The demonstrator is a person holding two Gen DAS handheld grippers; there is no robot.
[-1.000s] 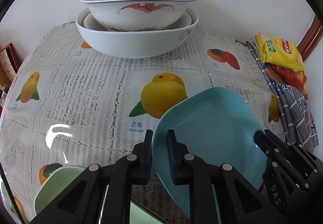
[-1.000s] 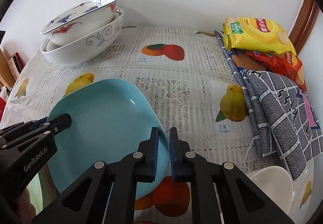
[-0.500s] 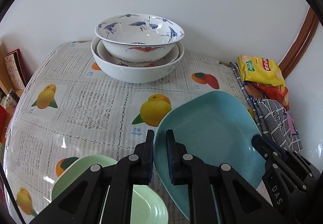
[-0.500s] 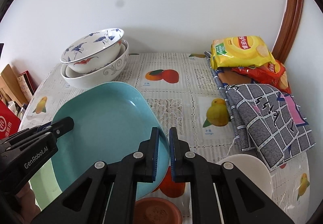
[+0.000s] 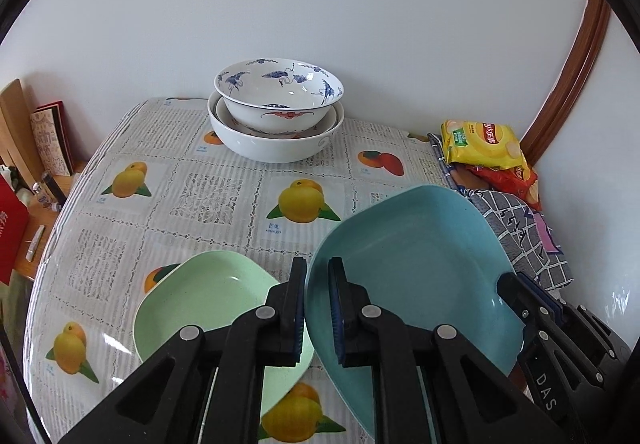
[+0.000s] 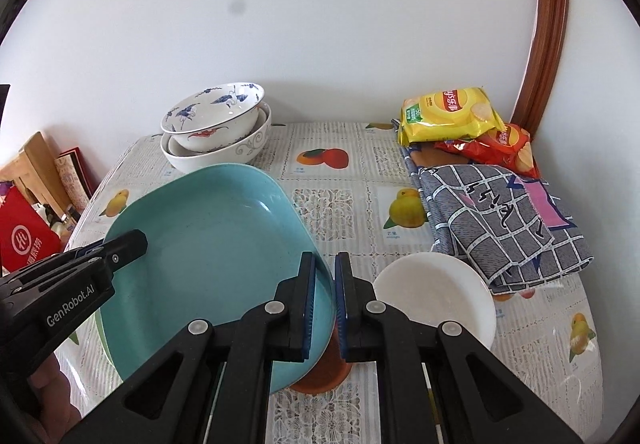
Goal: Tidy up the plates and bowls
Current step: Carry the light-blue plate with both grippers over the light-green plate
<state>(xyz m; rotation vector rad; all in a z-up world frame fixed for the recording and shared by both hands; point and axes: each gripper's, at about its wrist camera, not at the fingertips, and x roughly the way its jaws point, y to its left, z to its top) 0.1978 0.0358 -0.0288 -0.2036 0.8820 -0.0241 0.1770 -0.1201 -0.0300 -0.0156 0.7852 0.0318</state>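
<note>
Both tongs are clamped on the blue plate (image 5: pixel 416 268), the left tongs (image 5: pixel 318 308) on its left rim and the right tongs (image 6: pixel 325 308) on its right rim, holding it tilted above the surface (image 5: pixel 208 204). Beneath it lie a green plate (image 5: pixel 208 292), a white dish (image 6: pixel 436 292) and a brown saucer (image 6: pixel 324 376). The stacked bowls (image 5: pixel 276 112) stand by the wall.

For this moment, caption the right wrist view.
Both grippers clamp the teal plate above the table.
</note>
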